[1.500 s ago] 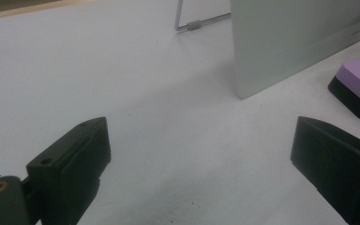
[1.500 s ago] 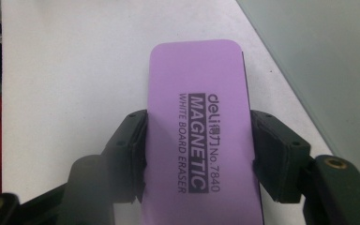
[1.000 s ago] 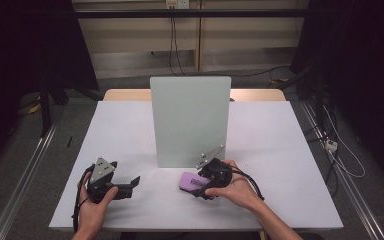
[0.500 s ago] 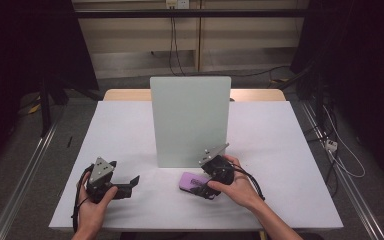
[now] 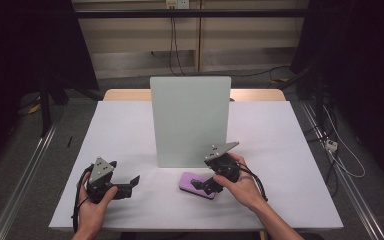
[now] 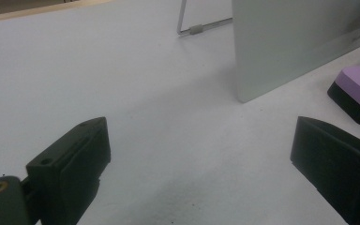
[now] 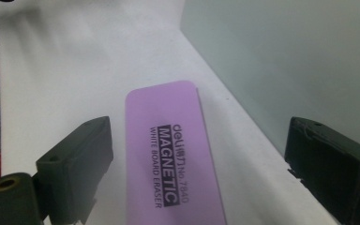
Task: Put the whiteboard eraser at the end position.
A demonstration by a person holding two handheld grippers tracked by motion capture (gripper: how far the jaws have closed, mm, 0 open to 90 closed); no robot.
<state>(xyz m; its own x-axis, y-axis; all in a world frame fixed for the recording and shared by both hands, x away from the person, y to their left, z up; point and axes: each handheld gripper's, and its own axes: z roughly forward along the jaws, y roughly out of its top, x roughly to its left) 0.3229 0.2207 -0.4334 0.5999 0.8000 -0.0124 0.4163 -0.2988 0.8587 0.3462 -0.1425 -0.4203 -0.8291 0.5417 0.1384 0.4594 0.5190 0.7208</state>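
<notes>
Purple rectangular magnetic whiteboard eraser (image 5: pixel 197 185) lies flat on the white desk (image 5: pixel 130 125), near side, just in front of the upright pale whiteboard panel (image 5: pixel 190 120). Right gripper (image 5: pixel 206 184) is poised over the eraser; its fingers (image 7: pixel 75 159) are spread wide, straddling the eraser and gripping nothing. Left gripper (image 5: pixel 131 183) rests at near left, well apart, fingers (image 6: pixel 70 159) wide and empty. Judgement: early stage. Approach made; closing on the eraser, lifting it and any wiping remain.

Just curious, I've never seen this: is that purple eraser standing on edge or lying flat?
Lying flat. The purple eraser rests on the white table with its printed label facing up, between the right gripper's open jaws.
</notes>
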